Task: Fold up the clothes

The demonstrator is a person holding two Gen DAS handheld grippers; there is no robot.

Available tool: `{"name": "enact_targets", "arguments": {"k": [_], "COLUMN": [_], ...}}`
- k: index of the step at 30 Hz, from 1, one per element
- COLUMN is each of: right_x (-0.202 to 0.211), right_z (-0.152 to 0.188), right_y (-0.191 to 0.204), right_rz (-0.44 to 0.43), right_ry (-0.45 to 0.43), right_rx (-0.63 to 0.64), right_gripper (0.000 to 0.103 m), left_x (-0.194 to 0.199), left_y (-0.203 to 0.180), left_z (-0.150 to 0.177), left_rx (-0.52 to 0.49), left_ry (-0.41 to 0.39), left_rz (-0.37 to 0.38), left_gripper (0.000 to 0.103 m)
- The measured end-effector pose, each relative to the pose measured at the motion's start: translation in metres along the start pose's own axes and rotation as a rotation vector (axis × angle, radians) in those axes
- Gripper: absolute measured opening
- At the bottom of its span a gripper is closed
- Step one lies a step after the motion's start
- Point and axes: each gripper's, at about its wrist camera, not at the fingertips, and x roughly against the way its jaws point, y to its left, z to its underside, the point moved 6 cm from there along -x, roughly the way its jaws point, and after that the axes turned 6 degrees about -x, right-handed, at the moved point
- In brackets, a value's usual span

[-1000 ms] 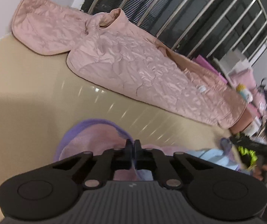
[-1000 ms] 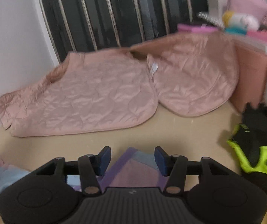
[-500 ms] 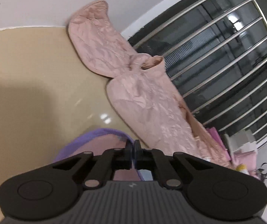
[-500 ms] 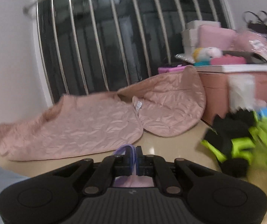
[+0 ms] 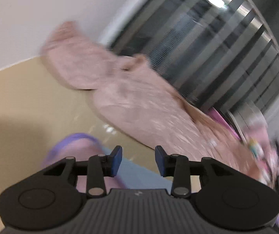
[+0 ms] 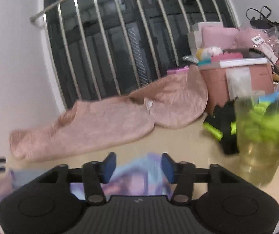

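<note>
Both of your claws are released: the left claw [image 5: 138, 160] stands with its jaws apart over the worktop [image 5: 22, 101], and the right claw [image 6: 138, 167] gapes likewise, holding nothing. The small pastel garment [image 6: 139, 175] lies just below and between the right claw's jaws, and its purple-edged part [image 5: 75, 148] sits under and to the left of the left claw. Judge it thin, light and limp; it will sag and slide on the glossy top, so pinch it at a hem or corner, not mid-panel. The pink quilted jacket [image 6: 92, 124] lies well ahead of both claws against the window bars [image 6: 108, 48], puffier and slicker; take it by a seam or cuff. To the right claw's right a clear cup [image 6: 262, 136] stands close, with black and neon gear [image 6: 225, 128] behind it: keep your sweeps leftward, where open room is.
</note>
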Motion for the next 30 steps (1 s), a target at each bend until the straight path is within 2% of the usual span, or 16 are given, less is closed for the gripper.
{"name": "enact_targets", "arguments": {"k": [2, 4, 6, 7, 12, 15, 18, 20, 21, 25, 30], "right_x": [-0.029, -0.067, -0.09, -0.1, -0.088, -0.083, -0.071, -0.047, -0.039, -0.031, -0.025], "right_z": [-0.013, -0.016, -0.012, -0.009, 0.003, 0.012, 0.012, 0.01, 0.013, 0.031, 0.038], "right_y": [-0.001, -0.004, -0.006, -0.007, -0.018, -0.024, -0.024, -0.023, -0.02, -0.015, -0.019], "right_rz": [0.006, 0.054, 0.072, 0.08, 0.128, 0.142, 0.174, 0.184, 0.197, 0.244, 0.191], "right_ry": [0.096, 0.217, 0.3, 0.34, 0.207, 0.138, 0.066, -0.014, -0.034, -0.051, -0.069], "right_rx": [-0.004, 0.014, 0.004, -0.002, -0.073, -0.085, -0.076, -0.091, -0.07, 0.017, -0.078], "right_gripper": [0.052, 0.05, 0.025, 0.005, 0.005, 0.009, 0.021, 0.054, 0.058, 0.059, 0.059], "left_x": [-0.01, -0.022, -0.034, -0.037, -0.044, -0.045, -0.037, -0.025, -0.02, -0.015, -0.019], "left_y": [-0.018, -0.028, -0.032, -0.033, -0.033, -0.034, -0.037, -0.042, -0.046, -0.06, -0.061], "left_z": [0.006, 0.015, 0.024, 0.029, 0.042, 0.045, 0.042, 0.04, 0.041, 0.05, 0.056], "left_rx": [-0.069, -0.099, -0.125, -0.135, -0.176, -0.197, -0.21, -0.238, -0.254, -0.304, -0.313], "left_ry": [0.036, 0.08, 0.126, 0.14, 0.176, 0.194, 0.191, 0.16, 0.148, 0.136, 0.152], "left_rz": [0.039, 0.053, 0.036, 0.028, 0.009, -0.001, -0.009, 0.019, 0.031, 0.054, 0.029], "left_gripper": [0.037, 0.037, 0.037, 0.037, 0.04, 0.041, 0.041, 0.048, 0.051, 0.053, 0.053]}}
